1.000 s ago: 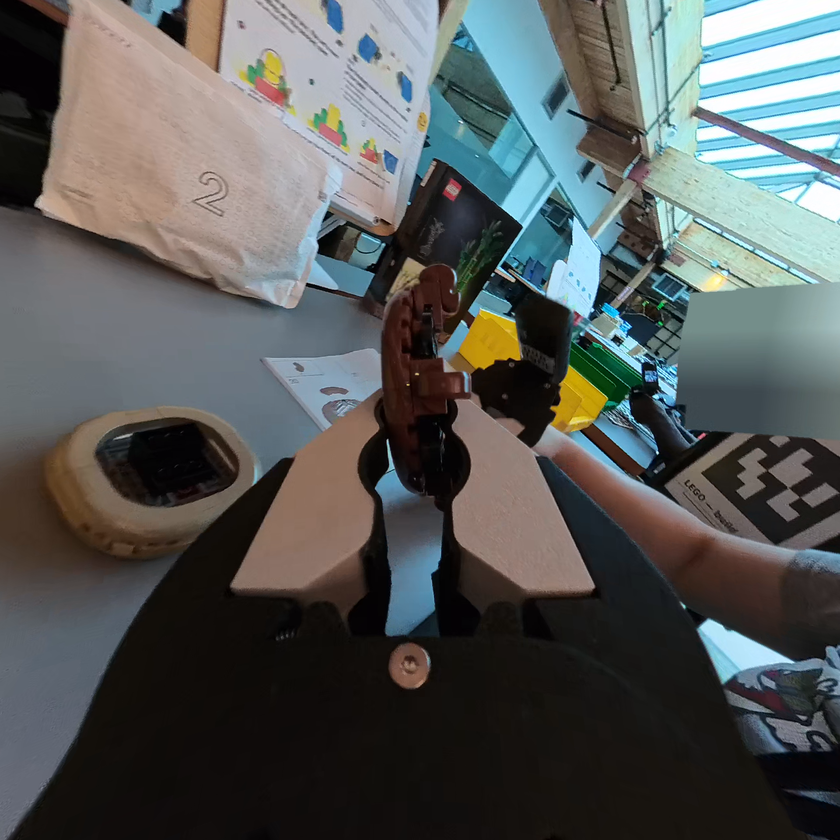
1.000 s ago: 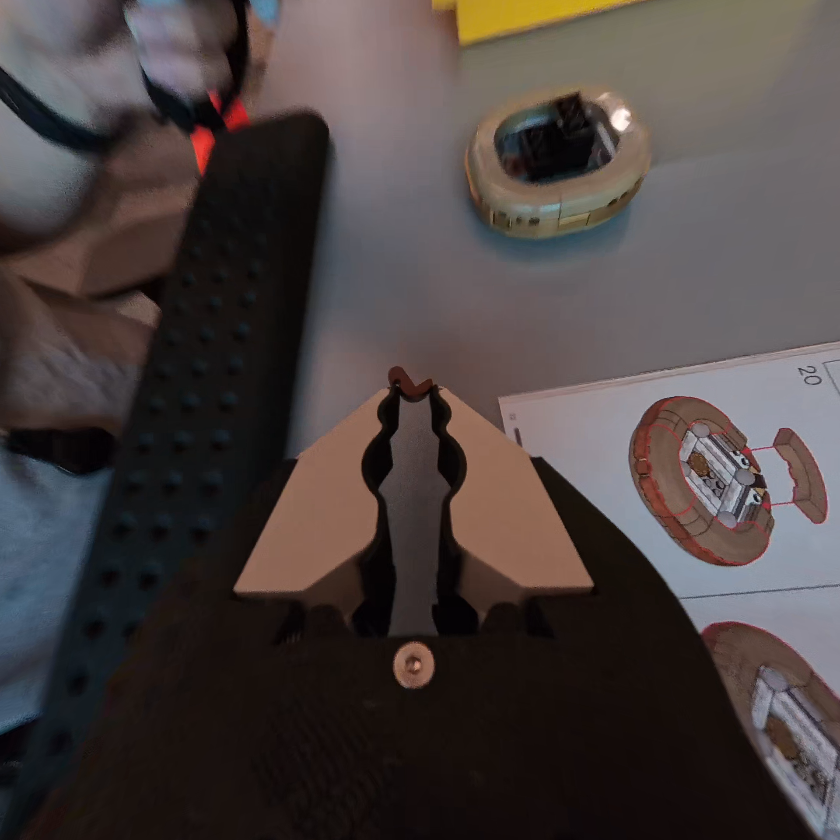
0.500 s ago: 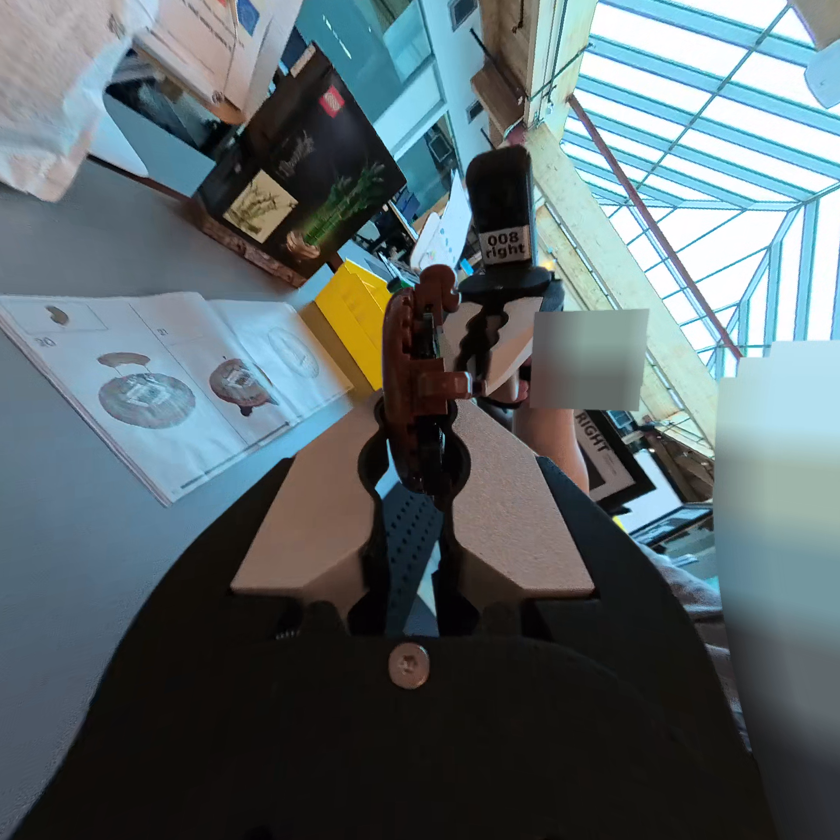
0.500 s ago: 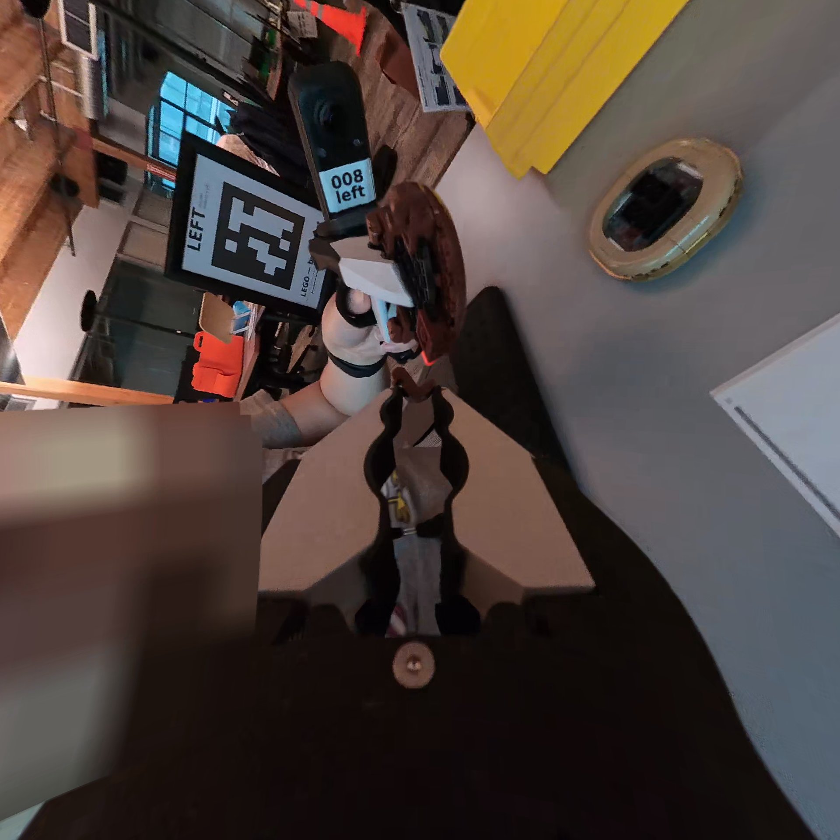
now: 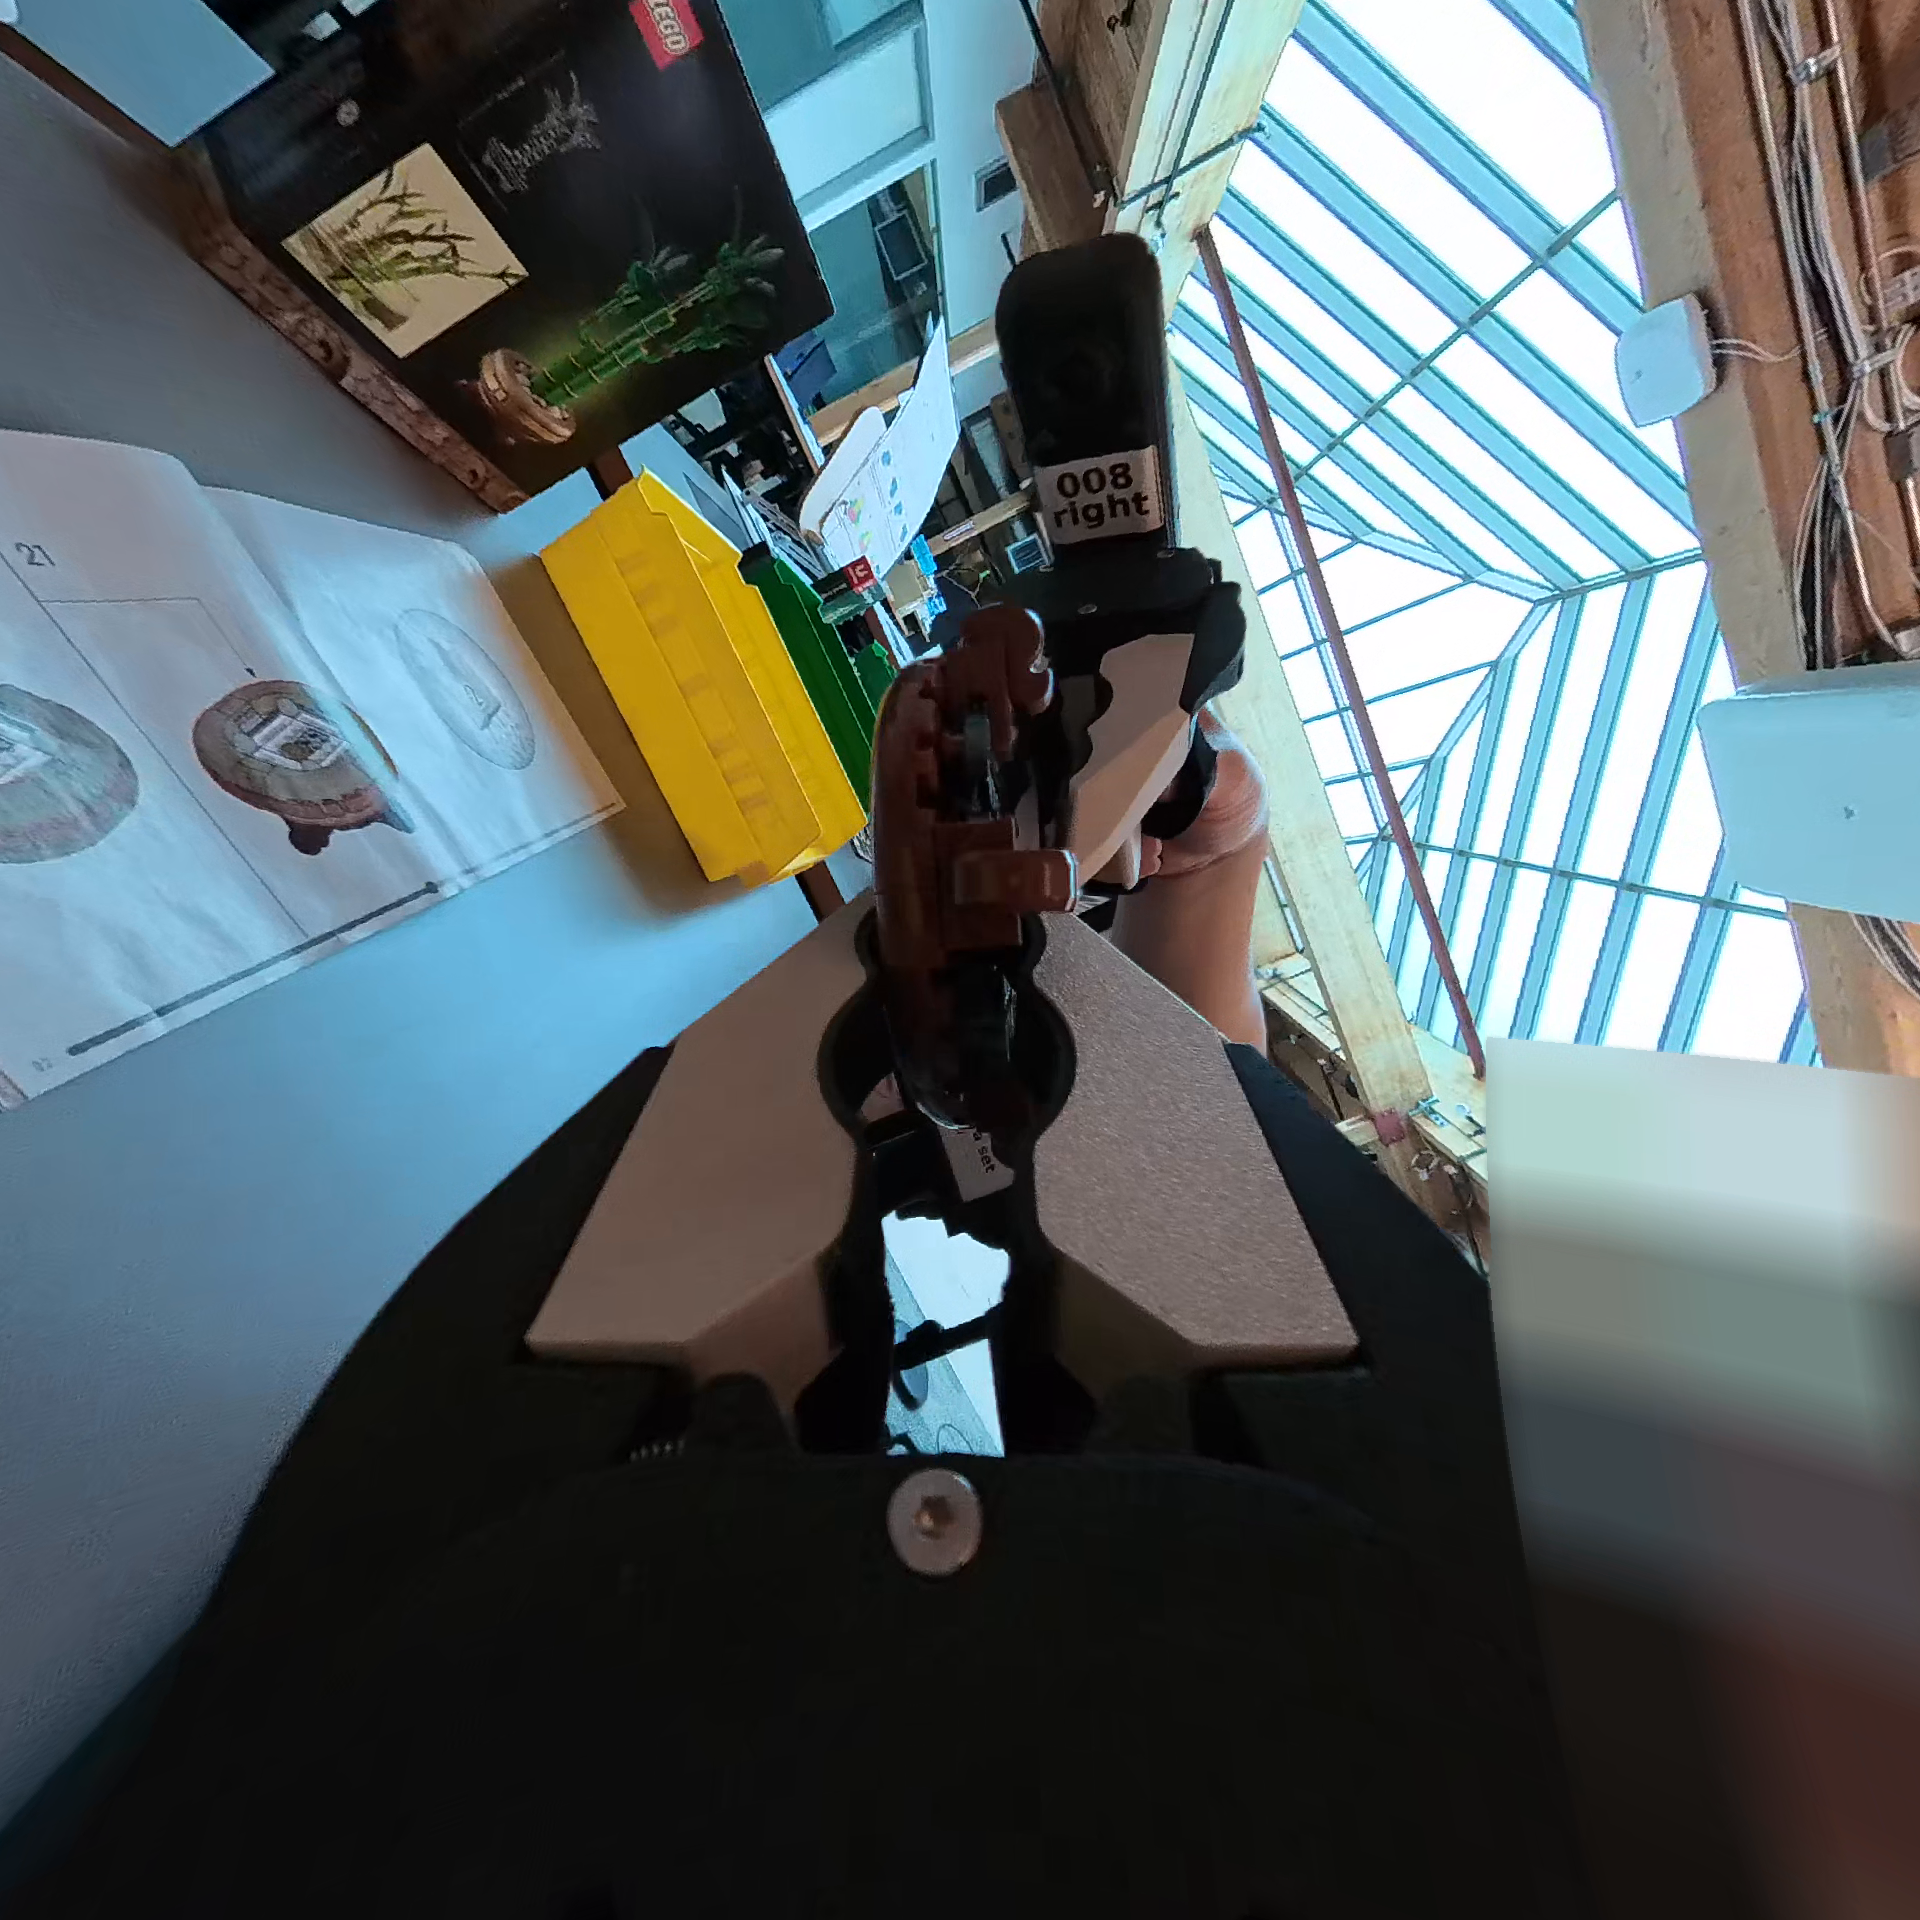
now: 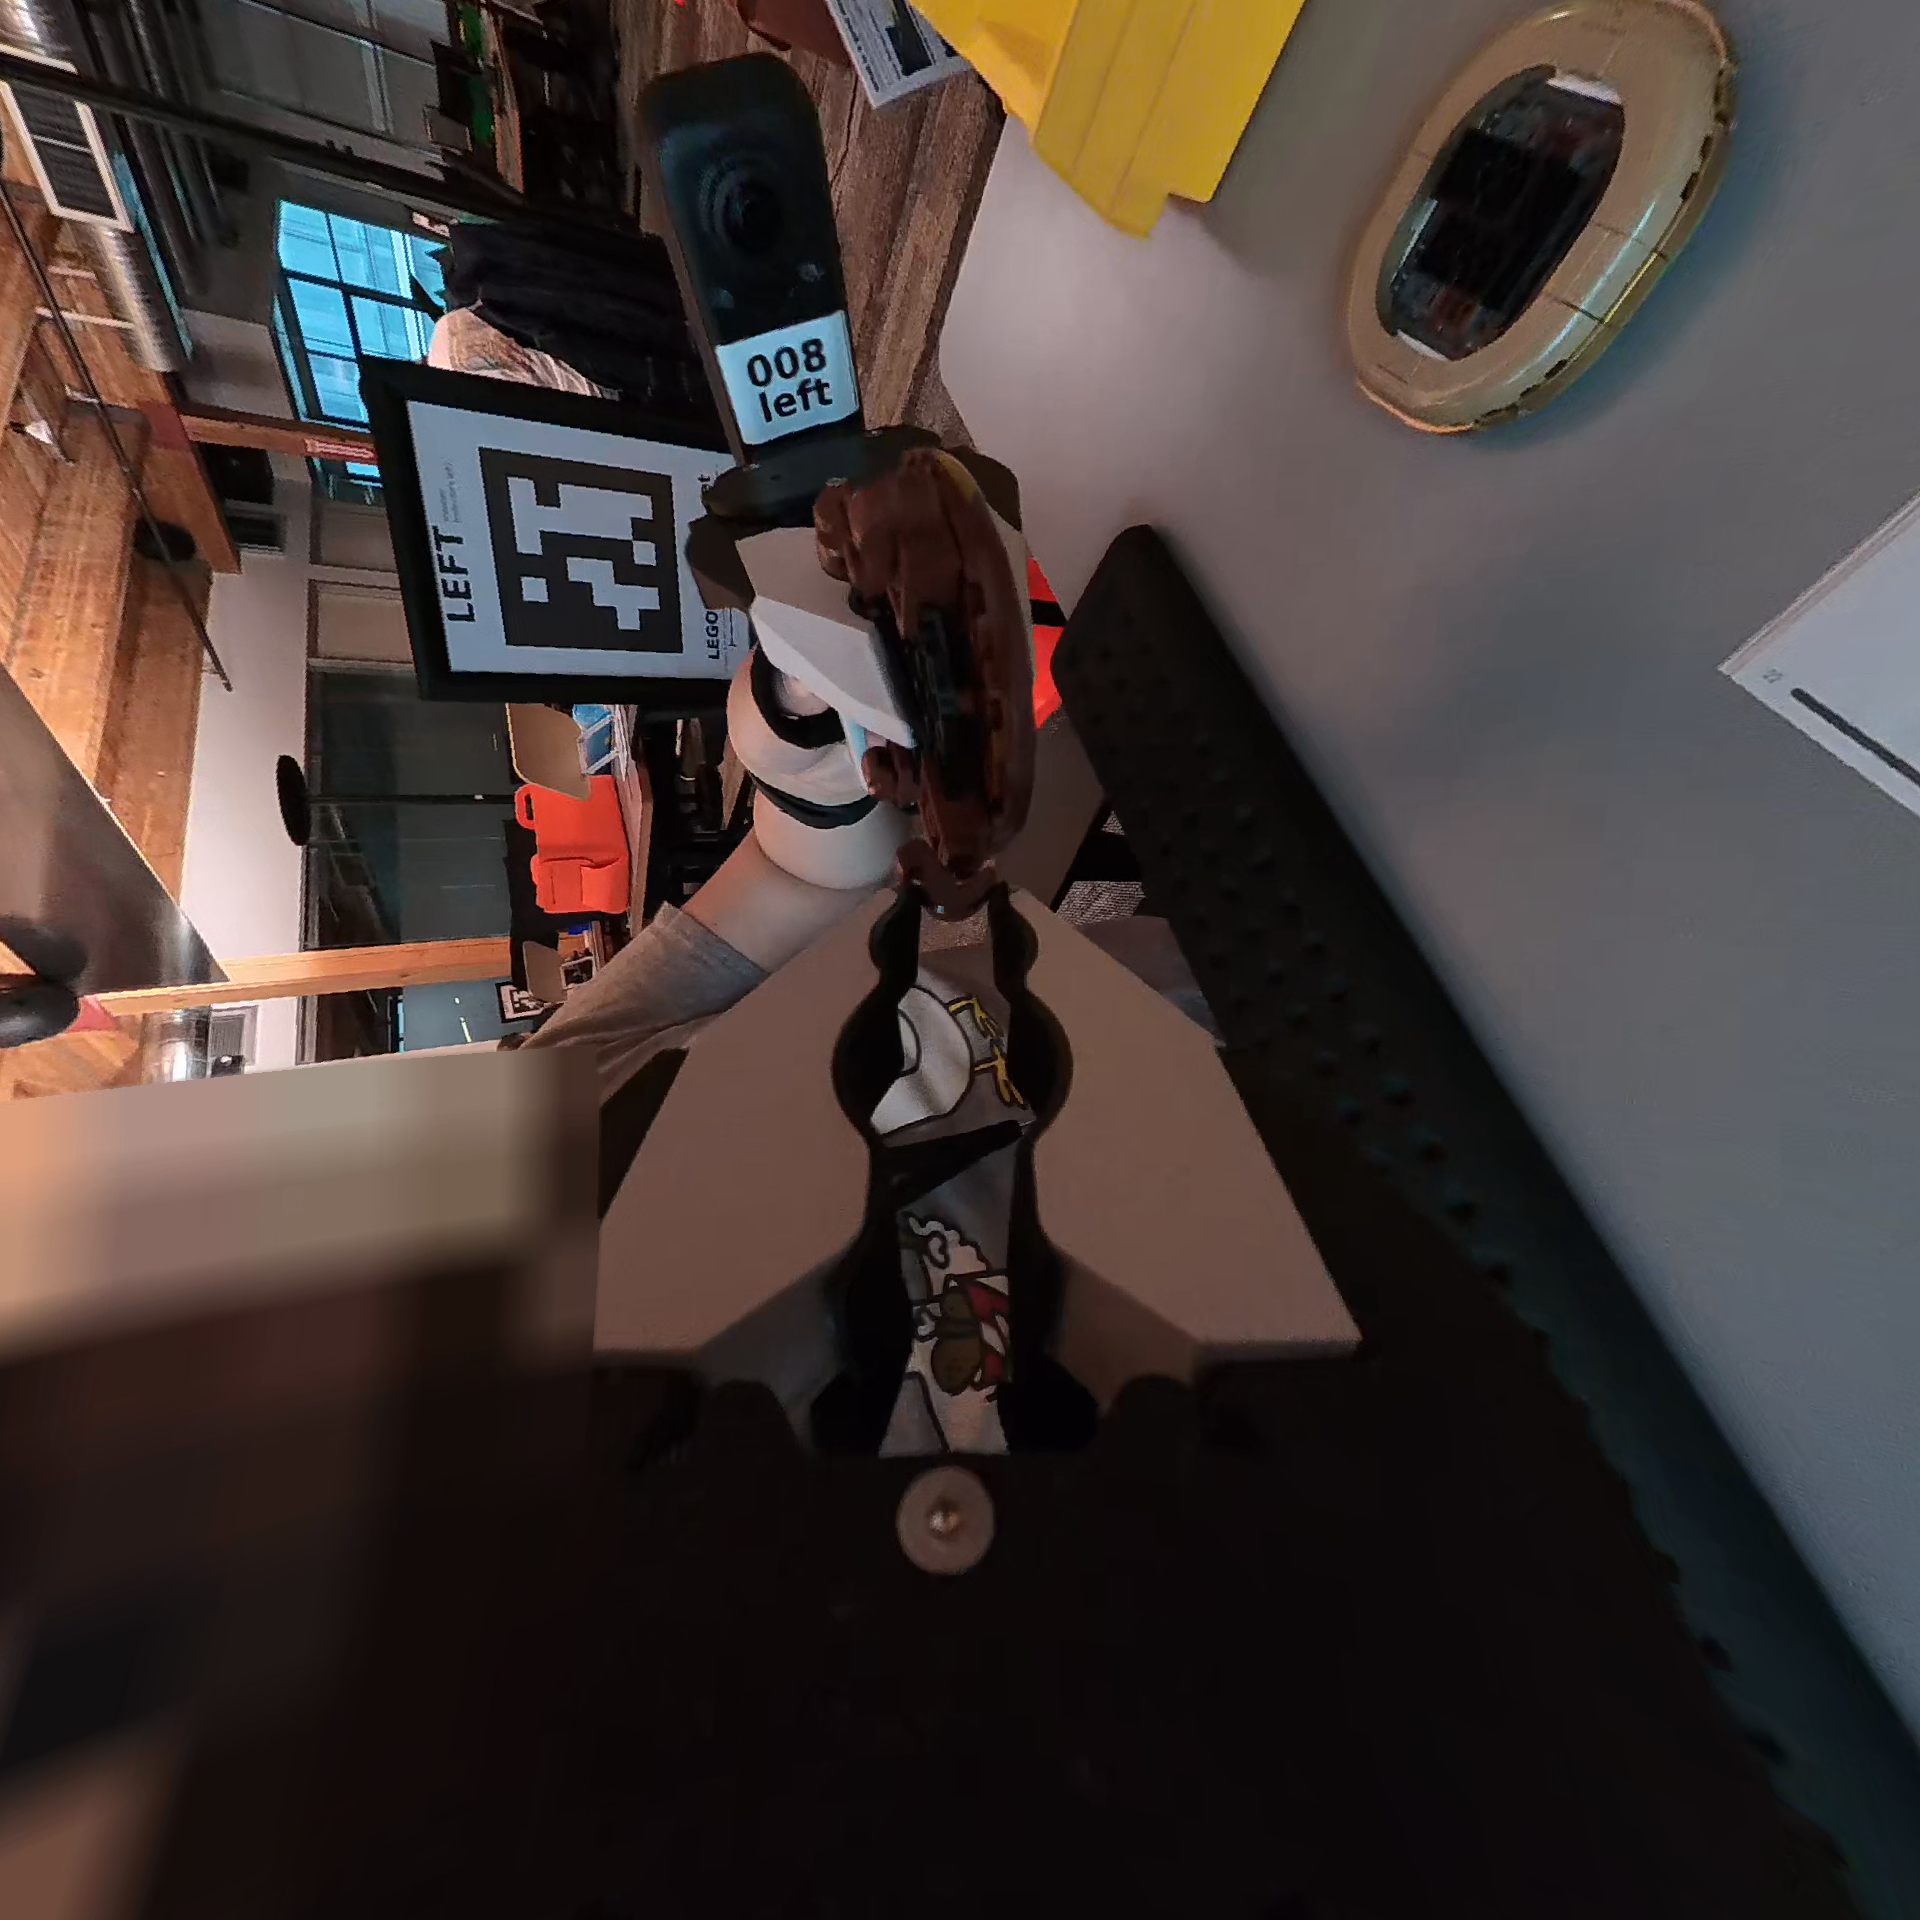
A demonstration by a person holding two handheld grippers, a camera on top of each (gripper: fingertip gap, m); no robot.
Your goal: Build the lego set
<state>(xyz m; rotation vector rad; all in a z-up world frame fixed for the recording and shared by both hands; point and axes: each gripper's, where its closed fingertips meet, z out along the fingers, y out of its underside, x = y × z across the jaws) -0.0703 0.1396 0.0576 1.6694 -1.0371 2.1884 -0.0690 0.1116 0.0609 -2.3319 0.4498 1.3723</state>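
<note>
Brown disc meets small brown piece, mid-frame.
Left gripper (image 5: 951, 935) clamps the disc (image 5: 935, 831); right gripper (image 6: 948, 902) pinches the piece (image 6: 940, 883) against the disc's edge.

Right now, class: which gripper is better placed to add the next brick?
Right. The right gripper pinches a small brown piece at the edge of the brown base, which the left gripper clamps.

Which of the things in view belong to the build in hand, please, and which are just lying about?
In use: brown disc assembly in left gripper; small brown piece in right gripper; instruction booklet; tan oval ring.
Lying about: yellow bin; set box.
</note>
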